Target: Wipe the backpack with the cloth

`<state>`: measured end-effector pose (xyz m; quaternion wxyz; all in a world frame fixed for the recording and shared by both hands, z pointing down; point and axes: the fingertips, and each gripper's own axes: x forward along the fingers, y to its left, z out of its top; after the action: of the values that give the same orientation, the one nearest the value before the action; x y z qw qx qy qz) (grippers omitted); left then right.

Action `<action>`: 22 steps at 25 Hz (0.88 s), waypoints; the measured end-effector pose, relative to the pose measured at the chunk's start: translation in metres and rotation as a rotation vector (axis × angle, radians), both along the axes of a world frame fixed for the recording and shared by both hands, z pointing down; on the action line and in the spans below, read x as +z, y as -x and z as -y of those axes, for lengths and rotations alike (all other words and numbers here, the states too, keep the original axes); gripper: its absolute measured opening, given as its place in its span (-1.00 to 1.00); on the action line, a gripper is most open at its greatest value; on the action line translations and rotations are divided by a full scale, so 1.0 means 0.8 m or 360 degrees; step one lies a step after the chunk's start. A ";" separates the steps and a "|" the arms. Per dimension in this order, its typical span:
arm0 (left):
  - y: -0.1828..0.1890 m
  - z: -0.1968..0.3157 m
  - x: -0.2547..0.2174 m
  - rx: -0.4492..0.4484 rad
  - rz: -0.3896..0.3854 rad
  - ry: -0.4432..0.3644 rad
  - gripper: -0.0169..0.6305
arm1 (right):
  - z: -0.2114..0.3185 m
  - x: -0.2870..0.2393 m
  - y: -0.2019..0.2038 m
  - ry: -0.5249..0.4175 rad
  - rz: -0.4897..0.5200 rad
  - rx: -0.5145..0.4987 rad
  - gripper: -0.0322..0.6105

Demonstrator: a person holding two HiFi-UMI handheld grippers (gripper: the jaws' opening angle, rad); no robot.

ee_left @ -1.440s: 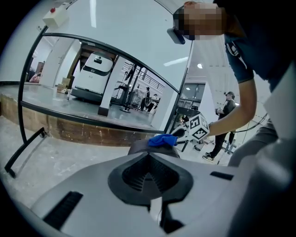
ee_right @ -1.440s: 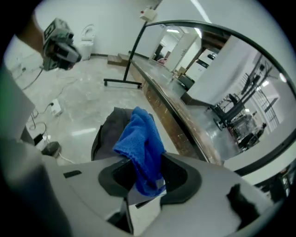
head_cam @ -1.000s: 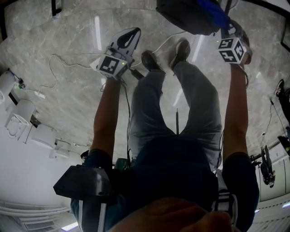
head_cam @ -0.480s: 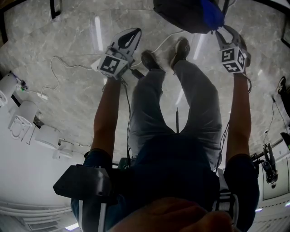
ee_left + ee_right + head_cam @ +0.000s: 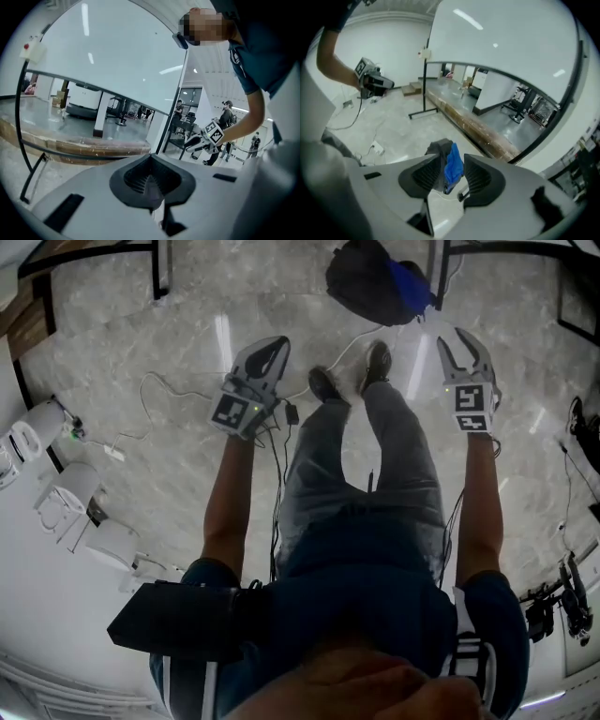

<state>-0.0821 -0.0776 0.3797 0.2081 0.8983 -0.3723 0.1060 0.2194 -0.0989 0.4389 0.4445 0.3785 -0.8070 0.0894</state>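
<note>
**Backpack and cloth both out of reach, neither gripper holding anything**

The backpack [image 5: 367, 282] lies on the floor [image 5: 141, 343] at the top centre of the head view, beyond the person's shoes [image 5: 323, 385]. The blue cloth [image 5: 410, 285] is draped on its right side. Both grippers are well apart from it.

The right gripper [image 5: 459, 343], at upper right, has just been opening its jaws. They stand apart and grip nothing; in the right gripper view the cloth shows through the gap only because it lies far off on the floor. The left gripper [image 5: 270, 345], left of centre, has its jaws pressed together with nothing between them.

The main risk is probably the pick-up. The cloth rests directly on soft dark fabric, so a deep bite could catch the backpack as well and lift both. A shallow bite could let the cloth slip. The bag looks limp on a glossy floor, so wiping strokes may simply push it away unless the left gripper steadies it. A white cable [image 5: 347, 338] runs near the feet and could snag.
</note>
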 end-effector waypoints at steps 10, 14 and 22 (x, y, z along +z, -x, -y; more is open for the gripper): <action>0.026 -0.045 -0.251 0.0003 -0.0007 -0.0220 -0.95 | -0.077 -0.316 0.047 -0.0399 0.0994 0.0559 -0.45; 0.035 -0.062 -0.317 -0.0032 -0.0064 -0.0274 -0.95 | -0.108 -0.409 0.060 -0.0562 0.1126 0.0529 -0.45; 0.023 -0.170 -0.453 -0.0097 -0.0075 -0.0453 -0.94 | -0.232 -0.532 0.068 -0.0705 0.1230 0.0390 -0.45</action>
<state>-0.1009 0.0584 0.0171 0.0903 0.9093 -0.4055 0.0245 0.1648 0.0866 0.0135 0.0058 0.4958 -0.8625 0.1012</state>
